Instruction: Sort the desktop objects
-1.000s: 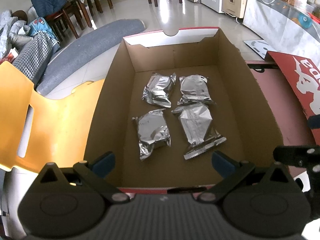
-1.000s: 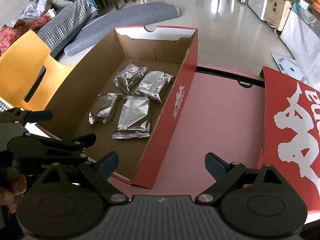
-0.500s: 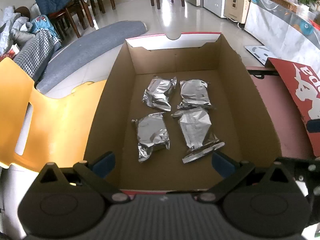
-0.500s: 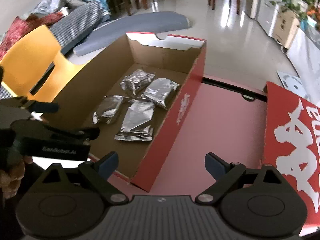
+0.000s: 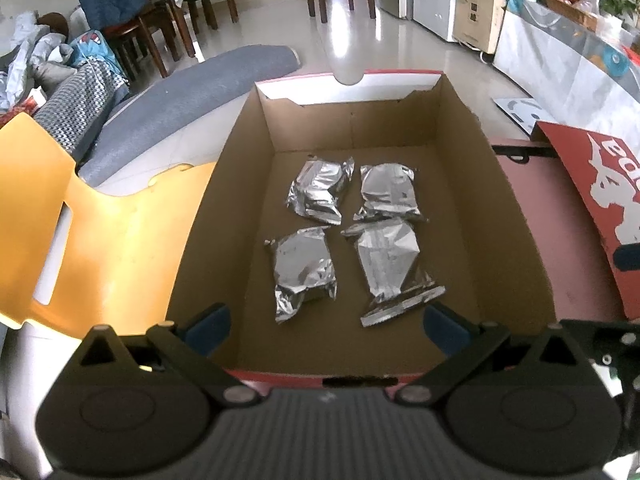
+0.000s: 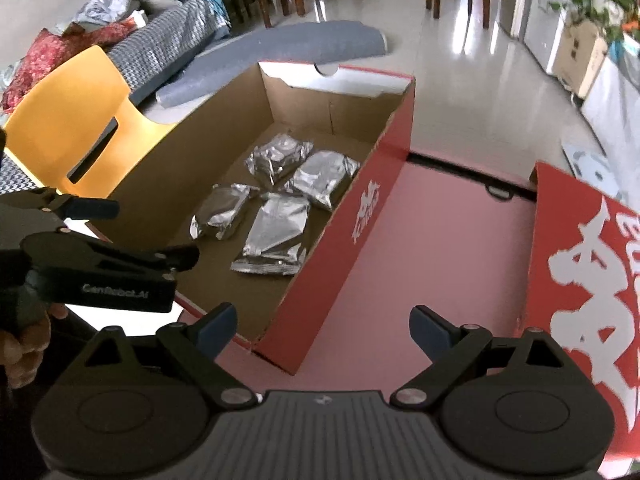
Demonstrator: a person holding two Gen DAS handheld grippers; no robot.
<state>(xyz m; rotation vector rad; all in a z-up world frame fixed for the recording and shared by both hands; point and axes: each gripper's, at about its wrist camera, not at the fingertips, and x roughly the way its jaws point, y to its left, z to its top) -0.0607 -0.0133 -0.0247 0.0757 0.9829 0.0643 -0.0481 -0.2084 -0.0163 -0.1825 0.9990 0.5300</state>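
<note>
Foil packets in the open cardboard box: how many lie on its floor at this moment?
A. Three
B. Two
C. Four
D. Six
C. The left wrist view shows four silver foil packets lying in two rows of two on the floor of the cardboard box, and the right wrist view shows the same four; neither gripper holds any.

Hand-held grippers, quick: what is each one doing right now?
Left hand-held gripper: open, holding nothing.
Right hand-held gripper: open, holding nothing.
</note>
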